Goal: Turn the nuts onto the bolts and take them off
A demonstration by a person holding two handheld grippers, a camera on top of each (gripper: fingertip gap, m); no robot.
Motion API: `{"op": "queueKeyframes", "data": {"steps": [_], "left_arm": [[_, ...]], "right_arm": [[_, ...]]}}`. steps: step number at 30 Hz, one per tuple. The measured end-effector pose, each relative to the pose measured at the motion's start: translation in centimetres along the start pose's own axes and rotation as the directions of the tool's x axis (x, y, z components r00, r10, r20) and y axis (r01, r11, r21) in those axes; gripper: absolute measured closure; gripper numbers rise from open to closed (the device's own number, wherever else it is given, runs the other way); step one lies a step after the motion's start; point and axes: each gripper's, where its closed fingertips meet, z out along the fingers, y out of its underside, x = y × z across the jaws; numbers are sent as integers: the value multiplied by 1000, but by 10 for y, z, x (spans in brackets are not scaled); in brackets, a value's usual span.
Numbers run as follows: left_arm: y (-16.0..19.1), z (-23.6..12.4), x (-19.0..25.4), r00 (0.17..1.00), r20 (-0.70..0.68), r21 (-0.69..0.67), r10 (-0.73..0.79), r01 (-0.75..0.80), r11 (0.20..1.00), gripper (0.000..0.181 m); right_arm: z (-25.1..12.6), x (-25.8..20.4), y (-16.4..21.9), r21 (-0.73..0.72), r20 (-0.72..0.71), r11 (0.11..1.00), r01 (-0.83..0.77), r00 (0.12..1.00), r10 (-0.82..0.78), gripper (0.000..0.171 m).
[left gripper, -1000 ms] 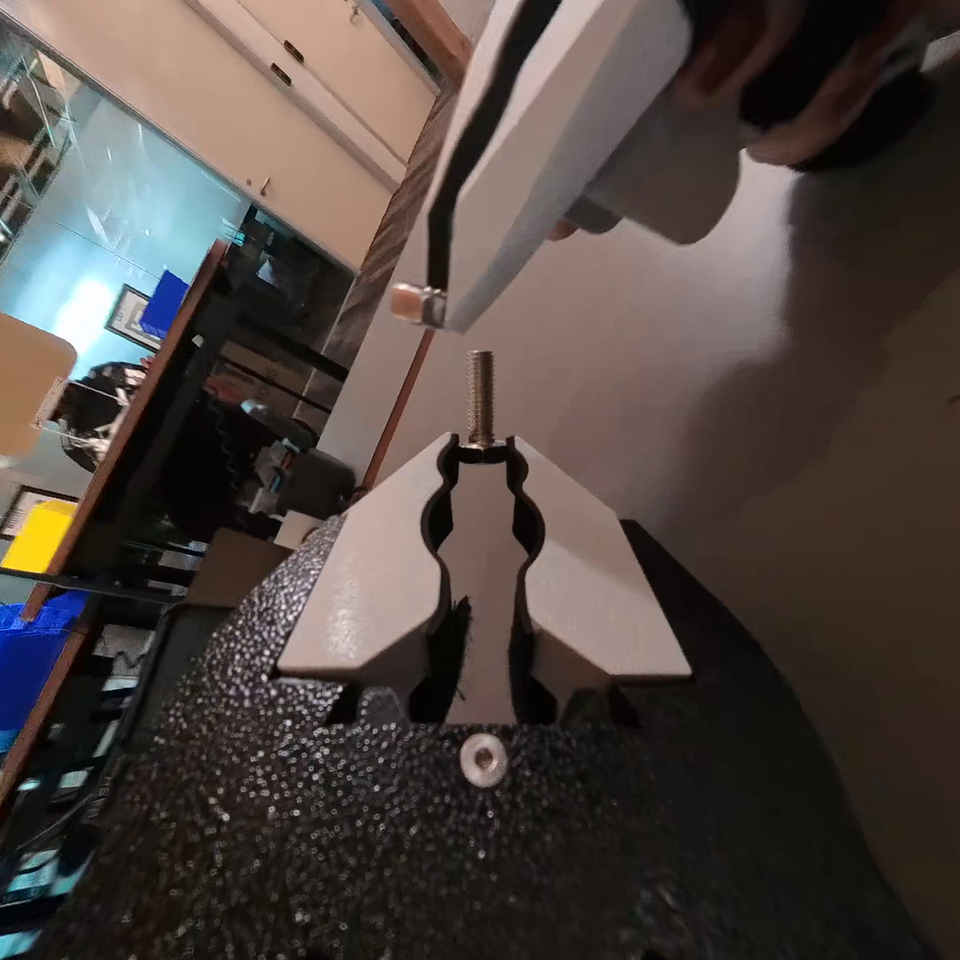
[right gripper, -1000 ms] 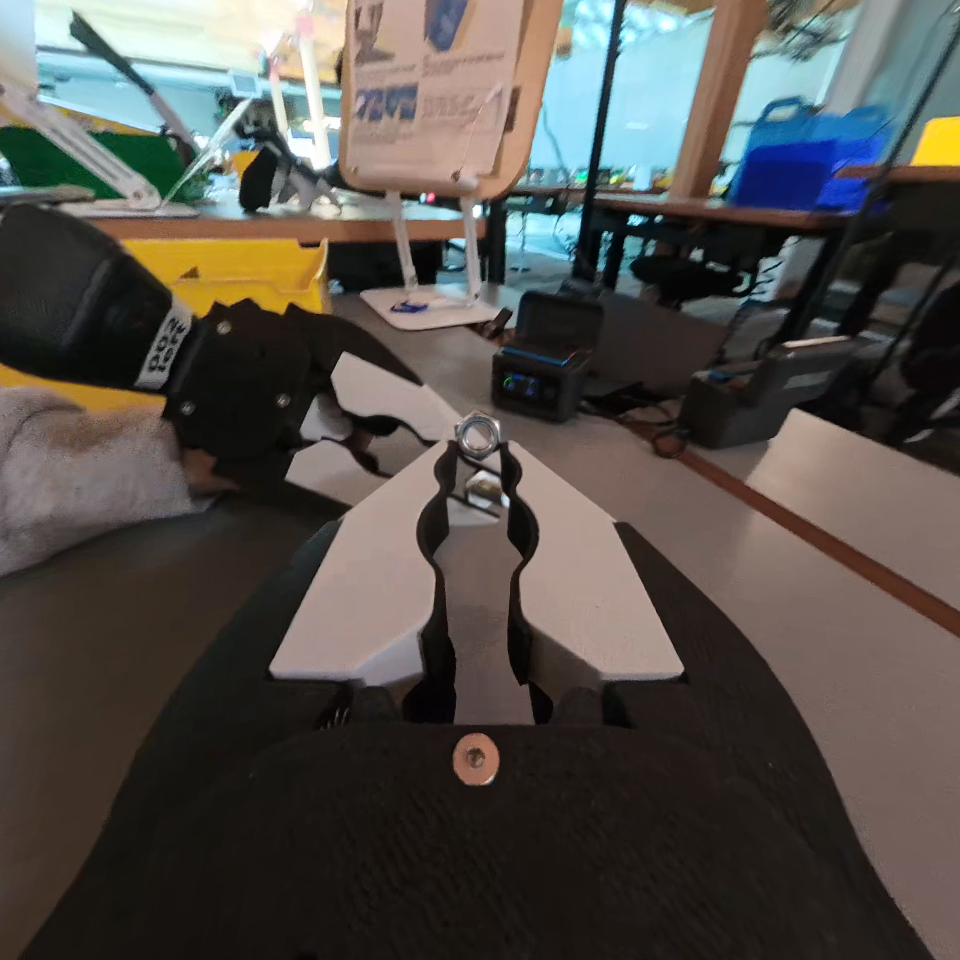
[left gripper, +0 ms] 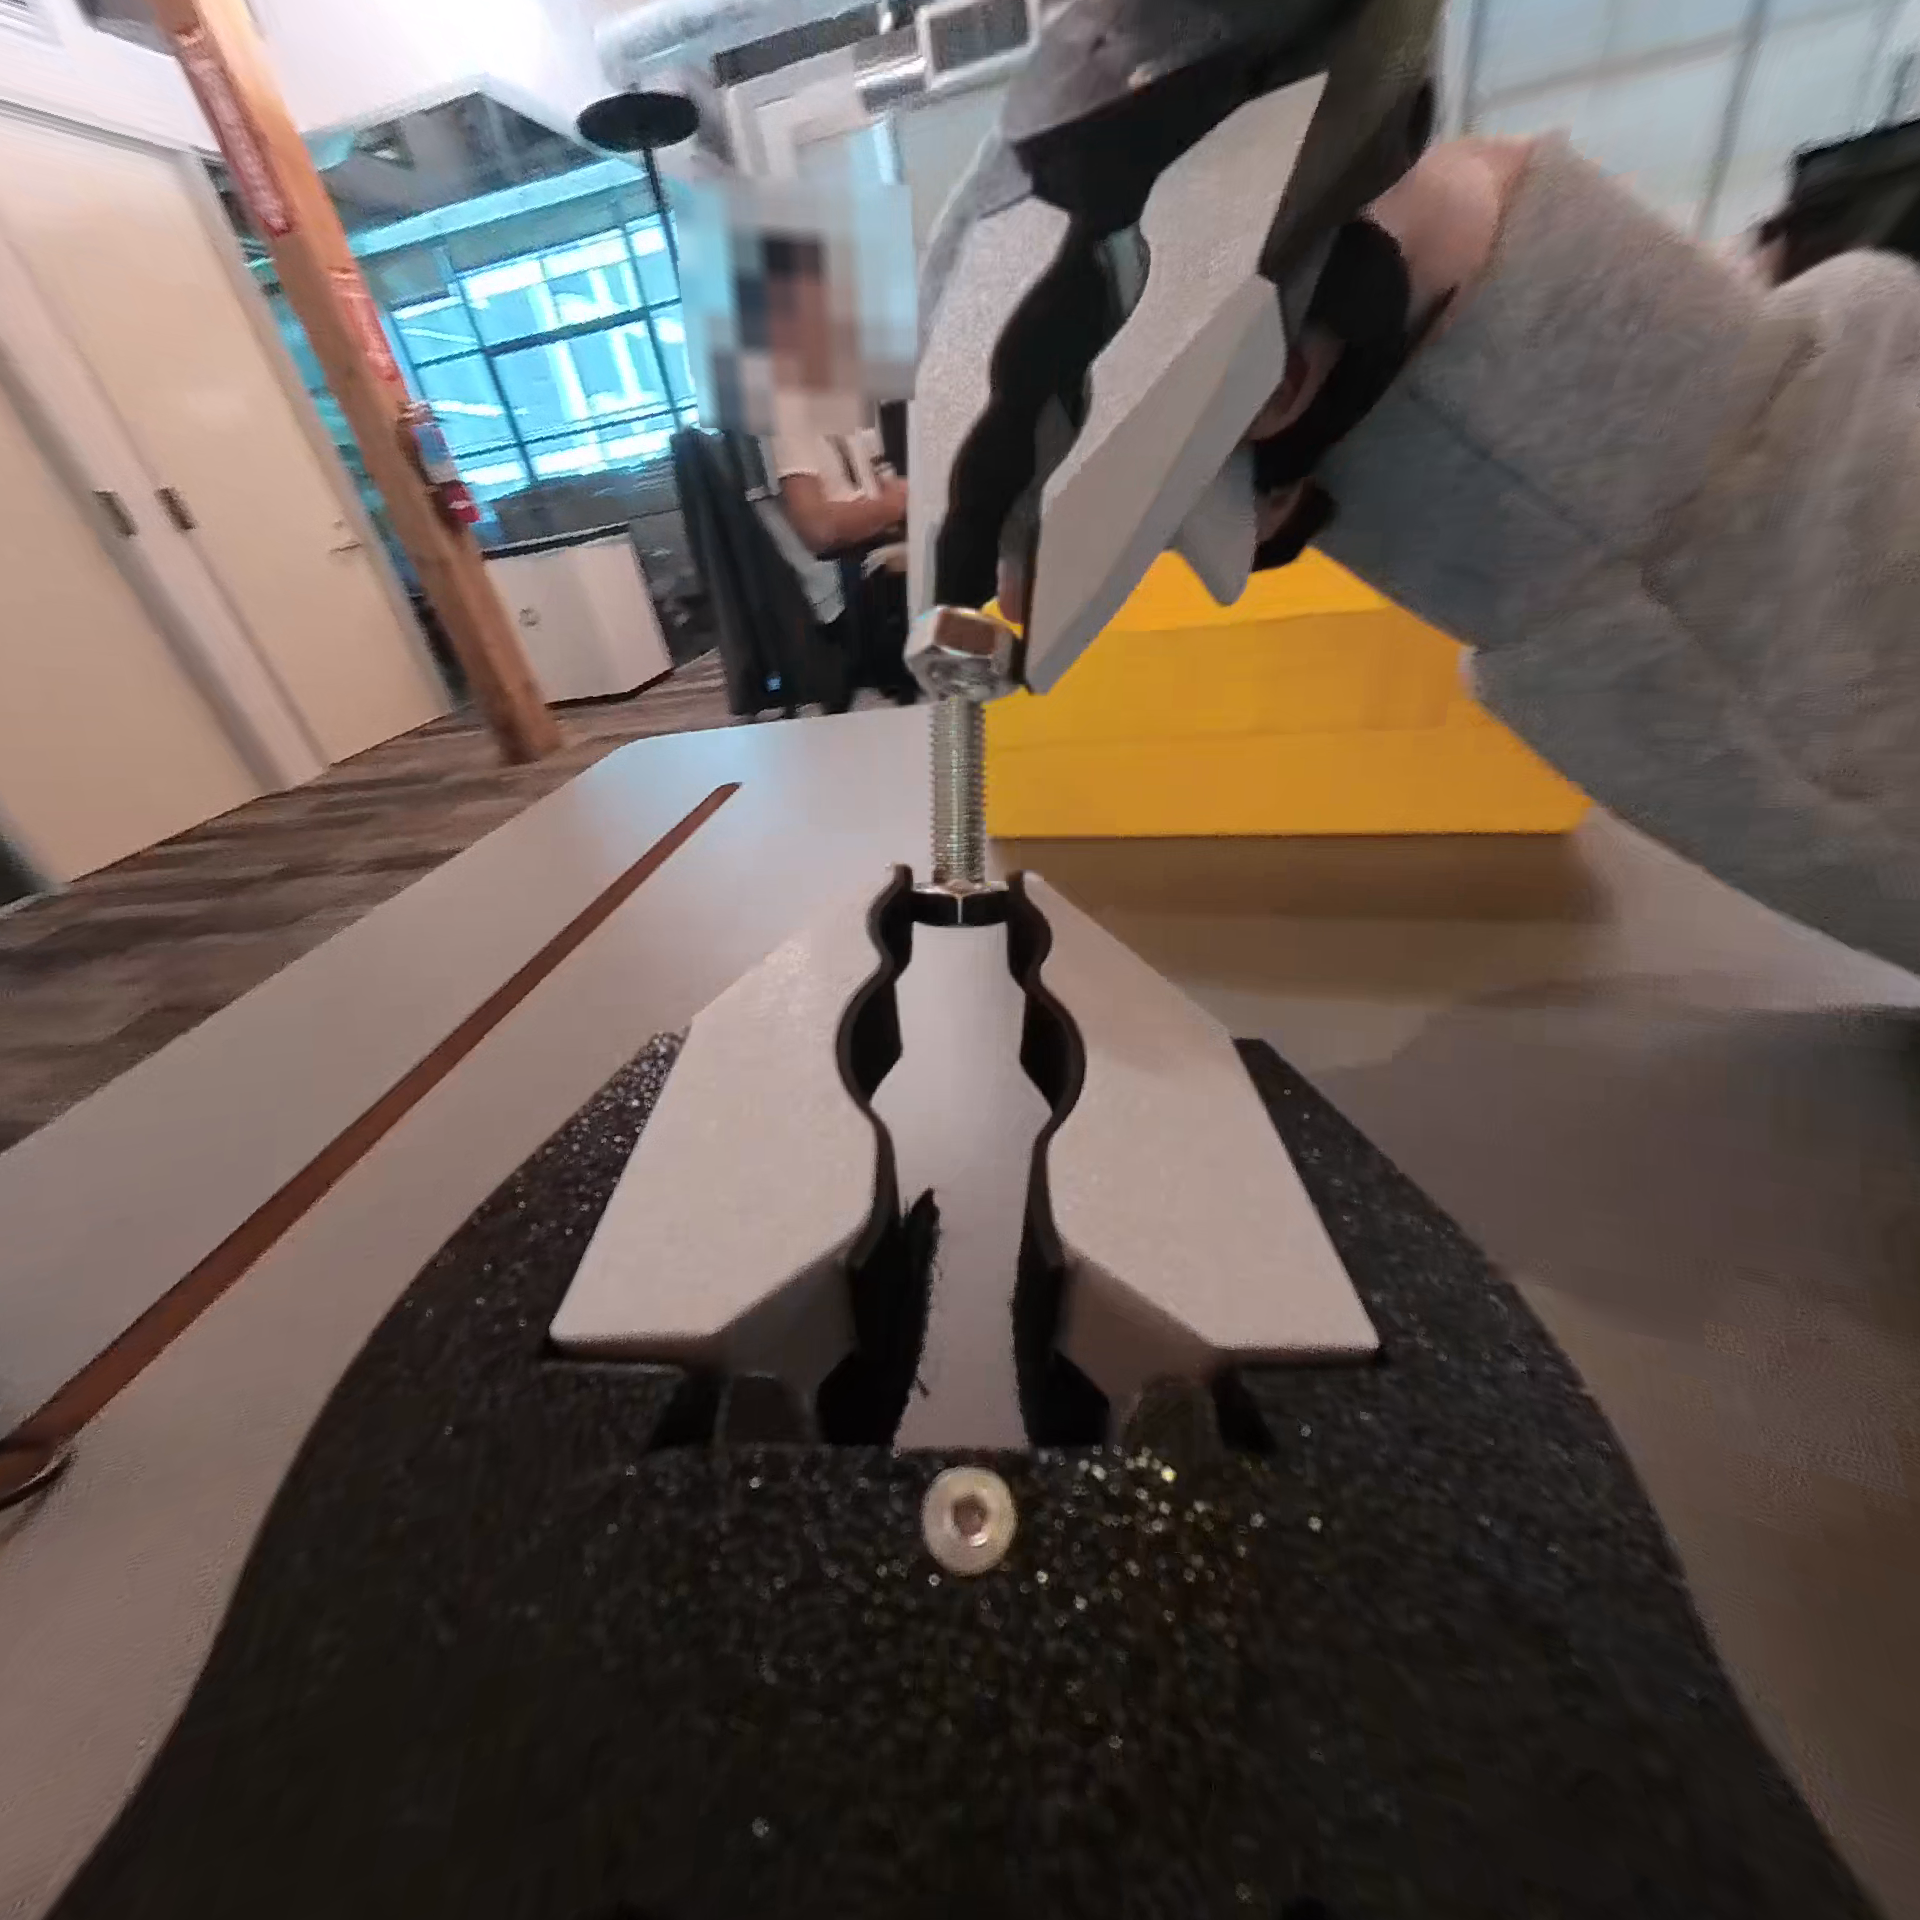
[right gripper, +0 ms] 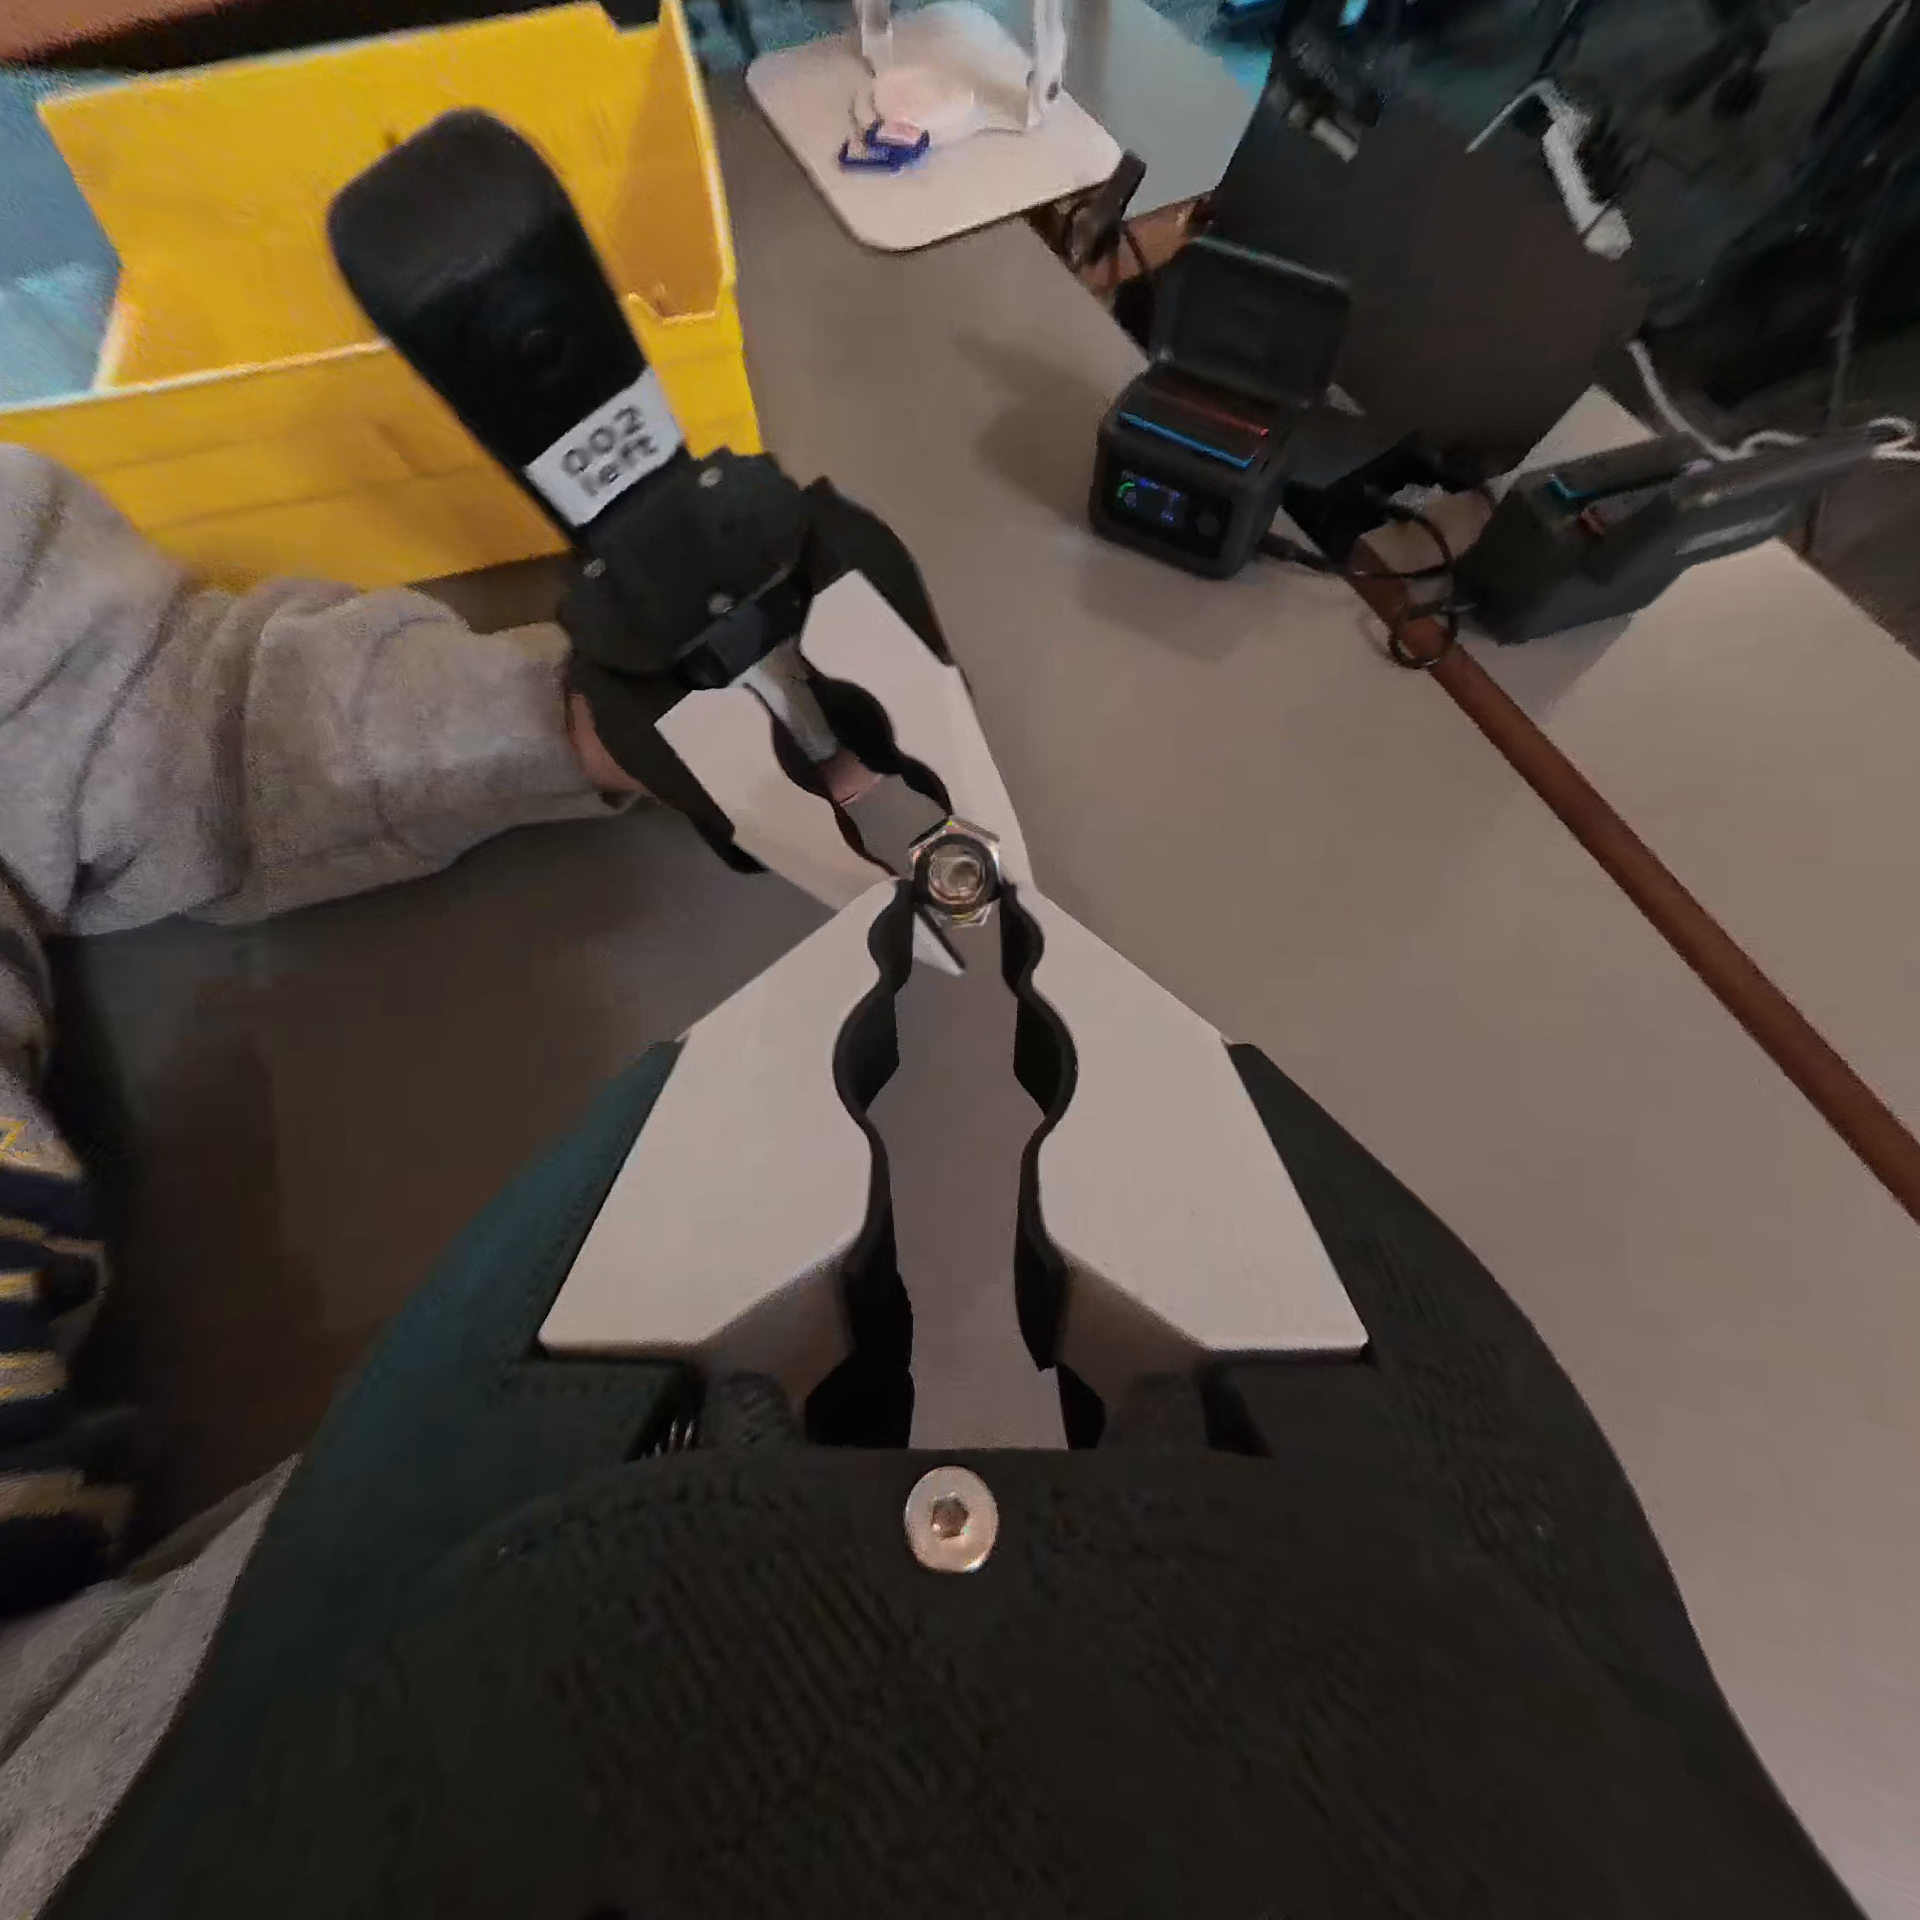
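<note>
The left claw (left gripper: 958, 902) is clamped on the hex head of a bolt (left gripper: 954, 800) standing upright above the desk (left gripper: 312, 1039). At 12 o'clock, the right claw (right gripper: 951, 883) pinches a hex nut (left gripper: 961, 655) on the bolt's tip. Both look small, rigid, slick steel, best gripped across flats.

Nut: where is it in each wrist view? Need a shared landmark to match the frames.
Left wrist view: nut upper centre, on top of the upright bolt, pinched by the right gripper coming down from above.
Right wrist view: nut centre, seen end-on between the near fingers.
Shared landmark: yellow bin behind.
</note>
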Motion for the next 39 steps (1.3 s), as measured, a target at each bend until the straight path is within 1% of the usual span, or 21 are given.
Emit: {"op": "queueKeyframes", "data": {"steps": [4,6,9,12,16,19,22,24,26,28,35,38,39], "left_arm": [[-9,-1,9,996,-77,34,-37,39,999,166],[-11,-1,15,992,-116,45,-55,61,997,166],[-19,-2,21,981,-168,97,-95,113,989,166],[-27,-5,23,969,-207,139,-137,168,976,166],[-36,-8,25,956,-244,189,-161,209,959,166],[-38,-9,24,954,-247,202,-172,225,953,166],[-34,-9,22,959,-229,178,-166,209,961,166],[-30,-7,22,962,-222,156,-157,194,969,166],[-29,-6,23,960,-227,149,-161,198,969,166],[-29,-6,24,960,-230,151,-159,197,969,166],[-35,-9,19,960,-222,191,-172,216,958,166],[-38,-12,16,961,-212,206,-175,219,954,166],[-39,-13,16,962,-210,210,-172,217,953,166]], "right_arm": [[-8,-11,-3,-185,45,980,76,997,-69,156],[-13,-9,-5,-276,48,955,109,994,-100,156],[-18,-19,-9,-372,124,916,152,986,-113,156],[-19,-22,-5,-477,169,855,204,976,-138,156],[-19,-25,-14,-510,214,822,253,963,-163,156],[-18,-26,-17,-536,232,800,270,958,-168,156],[-17,-24,-15,-568,236,773,282,956,-175,156],[-16,-23,-12,-588,253,744,317,946,-203,156],[-16,-21,-9,-598,273,715,362,931,-243,156],[-17,-22,-7,-613,281,700,367,929,-242,156],[-18,-22,-14,-611,259,720,329,943,-211,155],[-18,-24,-18,-589,256,739,329,942,-215,155],[-19,-26,-20,-576,262,748,329,941,-212,157]]}}
